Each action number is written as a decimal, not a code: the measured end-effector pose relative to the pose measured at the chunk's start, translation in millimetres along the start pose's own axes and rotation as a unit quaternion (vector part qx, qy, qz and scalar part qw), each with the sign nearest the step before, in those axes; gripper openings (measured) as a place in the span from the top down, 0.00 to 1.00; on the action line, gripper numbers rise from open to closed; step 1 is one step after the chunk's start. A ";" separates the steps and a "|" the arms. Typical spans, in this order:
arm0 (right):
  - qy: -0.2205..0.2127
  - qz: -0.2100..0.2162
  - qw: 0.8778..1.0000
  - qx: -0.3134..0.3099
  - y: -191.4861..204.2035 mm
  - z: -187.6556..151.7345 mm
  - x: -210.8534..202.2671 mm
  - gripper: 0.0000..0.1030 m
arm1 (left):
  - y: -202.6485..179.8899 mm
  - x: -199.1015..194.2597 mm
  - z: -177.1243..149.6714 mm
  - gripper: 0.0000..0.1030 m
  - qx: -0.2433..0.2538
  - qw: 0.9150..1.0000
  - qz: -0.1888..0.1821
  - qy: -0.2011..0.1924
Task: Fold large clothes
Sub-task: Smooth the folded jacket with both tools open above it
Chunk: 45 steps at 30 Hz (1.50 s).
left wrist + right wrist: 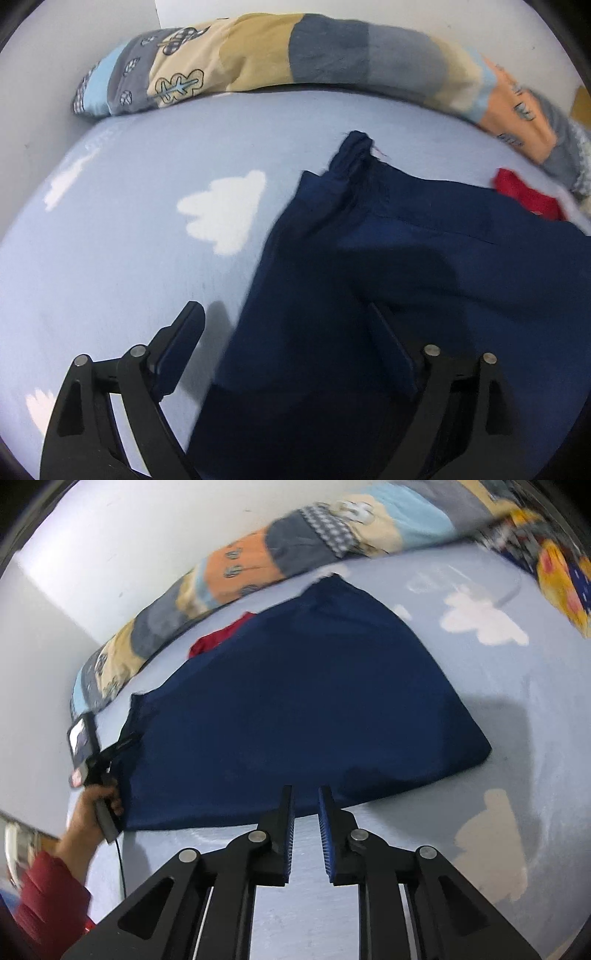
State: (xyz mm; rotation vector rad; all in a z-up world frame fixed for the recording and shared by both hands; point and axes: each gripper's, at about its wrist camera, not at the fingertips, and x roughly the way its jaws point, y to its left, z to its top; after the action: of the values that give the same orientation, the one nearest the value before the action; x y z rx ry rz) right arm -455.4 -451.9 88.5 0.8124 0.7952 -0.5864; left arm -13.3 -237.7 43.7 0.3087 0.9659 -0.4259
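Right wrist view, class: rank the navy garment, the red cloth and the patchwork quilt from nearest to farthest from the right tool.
1. Navy garment: spread just ahead of the right tool.
2. Red cloth: peeking out past the garment's far left edge.
3. Patchwork quilt: bunched along the wall, farthest back.

The left hand-held gripper [284,332], jaws wide apart, straddles the navy garment's [406,266] edge on the cloud-print sheet [129,258].

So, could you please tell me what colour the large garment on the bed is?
Dark navy blue garment, plain; the right wrist view shows it best.
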 end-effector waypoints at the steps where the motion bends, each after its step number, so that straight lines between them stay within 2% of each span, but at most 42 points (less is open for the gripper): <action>1: -0.001 -0.003 1.000 0.006 -4.1 0.8 -1.3 0.84 | -1.9 -16.2 -9.4 0.14 0.005 1.000 -0.016 -0.012; 5: -0.003 0.003 0.999 0.042 -21.5 0.4 -3.9 0.81 | -15.5 -67.6 -48.7 0.14 0.034 0.997 -0.042 -0.047; 6: -0.003 0.006 0.999 0.052 -26.3 -0.5 -3.9 0.79 | -19.5 -76.6 -60.9 0.14 0.041 0.997 -0.051 -0.046; 8: -0.003 0.003 0.998 0.070 -36.1 -2.3 -3.9 0.79 | -29.7 -76.3 -90.5 0.14 0.054 0.996 -0.069 -0.006; 9: -0.001 -0.001 0.997 0.077 -40.9 -3.0 -2.7 0.79 | -34.8 -71.1 -101.8 0.13 0.063 0.995 -0.070 0.018; 11: 0.003 -0.007 0.996 0.087 -48.9 -4.8 0.0 0.79 | -46.1 -87.7 -126.5 0.13 0.099 0.994 -0.033 -0.014; 12: 0.005 -0.006 0.996 0.091 -52.3 -5.4 1.0 0.79 | -49.5 -93.2 -128.7 0.14 0.107 0.994 -0.029 -0.012; 13: 0.006 -0.004 0.995 0.101 -57.3 -7.0 0.8 0.79 | -52.1 -102.9 -129.5 0.16 0.107 0.994 -0.036 -0.006; 15: 0.008 0.001 0.993 0.117 -65.4 -9.7 -0.5 0.79 | -49.2 -138.0 -132.7 0.16 0.074 0.994 -0.077 -0.039; 18: 0.010 0.006 0.993 0.114 -67.3 -13.9 -4.4 0.79 | -55.0 -167.3 -144.0 0.16 0.062 0.992 -0.094 -0.052; 21: 0.015 -0.006 0.997 0.074 -52.9 -18.0 -1.8 0.79 | -68.2 -184.8 -159.7 0.16 0.074 0.991 -0.096 -0.053; 24: 0.009 -0.007 1.000 0.023 -30.2 -19.5 1.0 0.79 | -73.3 -176.9 -158.8 0.16 0.092 0.991 -0.088 -0.048; 28: -0.021 -0.023 0.999 -0.034 -11.9 -7.9 4.8 0.79 | -53.4 -150.8 -144.6 0.16 0.082 0.995 -0.038 -0.042; 29: -0.024 -0.030 0.999 -0.032 -14.4 -4.3 6.7 0.79 | -44.0 -143.5 -140.7 0.16 0.073 0.996 -0.027 -0.038; 31: -0.006 -0.036 0.999 0.010 -35.5 2.0 17.9 0.75 | -28.3 -121.9 -135.1 0.16 0.059 0.998 -0.013 -0.012; 33: 0.035 -0.045 0.997 0.055 -59.2 2.0 34.7 0.73 | -13.3 -93.1 -134.6 0.15 0.045 0.998 -0.001 0.046; 34: 0.045 -0.050 0.995 0.072 -67.4 0.8 38.2 0.78 | 2.3 -83.7 -134.2 0.15 0.003 0.997 -0.026 0.074; 35: 0.039 -0.035 0.994 0.094 -74.5 0.8 34.7 0.78 | 13.2 -85.5 -131.9 0.15 -0.034 0.995 -0.054 0.079; 36: 0.021 -0.004 0.993 0.119 -80.0 2.2 25.1 0.73 | 19.2 -89.2 -129.9 0.15 -0.052 0.993 -0.067 0.077; 37: -0.002 0.018 0.991 0.129 -82.4 4.2 13.1 0.73 | 28.5 -98.6 -125.3 0.15 -0.076 0.991 -0.088 0.063; 38: -0.021 0.021 0.991 0.127 -83.0 5.8 3.2 0.73 | 33.7 -103.9 -123.0 0.15 -0.088 0.989 -0.104 0.055; 40: -0.036 0.025 0.990 0.134 -86.9 4.9 -4.6 0.60 | 47.3 -108.2 -122.0 0.15 -0.127 0.978 -0.154 0.056; 43: -0.027 0.054 0.981 0.182 -103.1 -0.9 1.4 0.60 | 61.5 -101.0 -130.2 0.15 -0.181 0.960 -0.199 0.078; 45: -0.017 0.061 0.975 0.212 -113.0 -5.0 10.2 0.60 | 75.4 -89.4 -136.5 0.16 -0.231 0.941 -0.228 0.094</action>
State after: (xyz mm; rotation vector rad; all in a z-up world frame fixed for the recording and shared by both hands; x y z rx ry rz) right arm -532.9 -513.1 32.3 1.2299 0.5894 -0.6674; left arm -120.2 -93.4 50.7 -0.3154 1.2966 -0.5795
